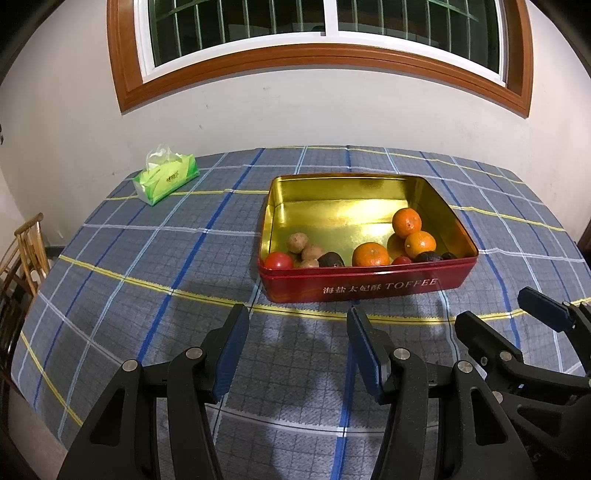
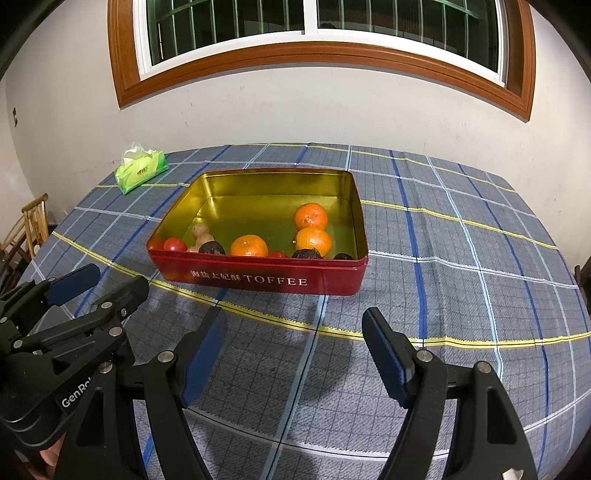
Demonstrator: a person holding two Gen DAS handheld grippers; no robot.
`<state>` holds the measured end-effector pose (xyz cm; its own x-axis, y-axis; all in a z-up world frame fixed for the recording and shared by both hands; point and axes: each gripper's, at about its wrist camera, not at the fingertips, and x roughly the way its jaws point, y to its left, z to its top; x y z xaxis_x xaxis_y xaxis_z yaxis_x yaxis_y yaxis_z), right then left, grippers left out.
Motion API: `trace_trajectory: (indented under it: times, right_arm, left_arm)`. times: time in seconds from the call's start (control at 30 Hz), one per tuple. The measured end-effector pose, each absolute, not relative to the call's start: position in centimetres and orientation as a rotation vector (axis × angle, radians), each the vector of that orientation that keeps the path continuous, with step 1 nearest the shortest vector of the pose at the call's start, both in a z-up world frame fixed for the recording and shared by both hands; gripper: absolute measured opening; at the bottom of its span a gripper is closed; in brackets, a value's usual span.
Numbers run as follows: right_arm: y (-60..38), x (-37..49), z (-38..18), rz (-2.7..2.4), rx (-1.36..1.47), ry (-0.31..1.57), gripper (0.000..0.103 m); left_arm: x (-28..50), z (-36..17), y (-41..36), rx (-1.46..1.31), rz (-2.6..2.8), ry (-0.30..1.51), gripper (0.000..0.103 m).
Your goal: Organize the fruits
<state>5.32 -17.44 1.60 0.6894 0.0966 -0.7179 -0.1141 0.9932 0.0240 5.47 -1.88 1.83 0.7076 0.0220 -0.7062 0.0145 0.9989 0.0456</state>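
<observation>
Grippers poised before the fruit tin
Tin (image 1: 365, 286) lies ahead of left gripper (image 1: 297, 345) and right gripper (image 2: 295, 350), both agape, empty

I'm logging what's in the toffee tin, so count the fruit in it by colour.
orange fruits: 3
red fruits: 2
tan-brown fruits: 3
dark fruits: 3
Total: 11 showing in the tin; its near wall may hide more.

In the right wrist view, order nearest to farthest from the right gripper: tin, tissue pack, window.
From the right gripper:
1. Tin, just ahead on the cloth.
2. Tissue pack, far left by the wall.
3. Window, up on the wall.
</observation>
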Motion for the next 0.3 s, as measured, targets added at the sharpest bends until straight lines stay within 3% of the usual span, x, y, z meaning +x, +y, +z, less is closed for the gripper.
trace_trajectory:
  times: [0.3]
  right_arm:
    - [-17.35,5.31,1.45,0.115,-0.024,0.804,0.073]
  left_arm:
    - [5.49,1.63,-1.72,0.032,-0.009,0.789,0.056]
